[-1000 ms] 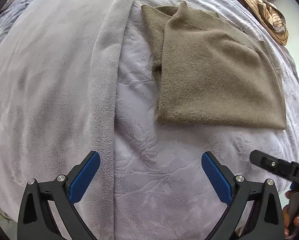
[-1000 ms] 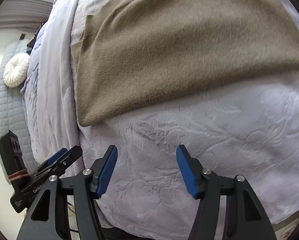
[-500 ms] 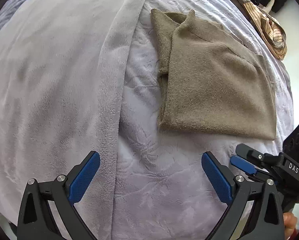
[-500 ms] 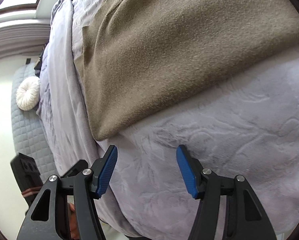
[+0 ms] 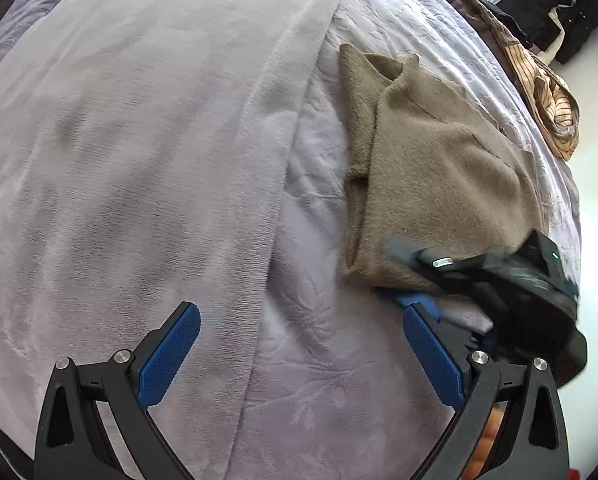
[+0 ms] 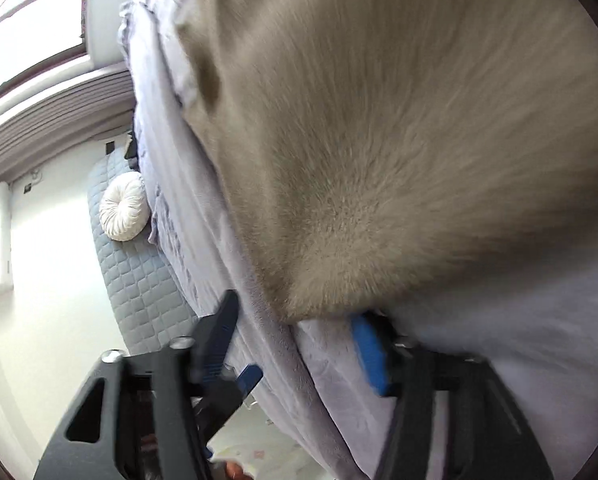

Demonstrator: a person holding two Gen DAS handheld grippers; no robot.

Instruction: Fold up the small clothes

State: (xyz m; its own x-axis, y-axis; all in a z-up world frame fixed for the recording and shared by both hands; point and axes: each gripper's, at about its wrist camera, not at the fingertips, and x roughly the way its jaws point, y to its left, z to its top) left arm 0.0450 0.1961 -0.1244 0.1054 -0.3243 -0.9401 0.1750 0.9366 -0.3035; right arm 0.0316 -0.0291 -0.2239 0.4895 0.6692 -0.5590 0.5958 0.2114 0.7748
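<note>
Garment: a tan sweater point(image 5: 439, 176) lies partly folded on the bed point(image 5: 319, 360), toward 2 o'clock in the left wrist view; its near hem corner points to 6 o'clock.
Right gripper point(image 6: 299, 340): jaws spread, straddling that hem corner — one blue pad sits at the corner's edge, the other is off to the 9 o'clock side. Nothing is pinched yet; the view is blurred.
Left gripper point(image 5: 303, 356): jaws released and holding nothing, hovering over bare bedding at 6 o'clock, well apart from the sweater.
Why so: the right likely takes the corner because the next fold starts there; the left seems kept free for the other corner.
Surroundings: a pale fleece blanket point(image 5: 139, 160) covers the 9 o'clock side; striped clothes point(image 5: 547, 92) lie at 1 o'clock.
</note>
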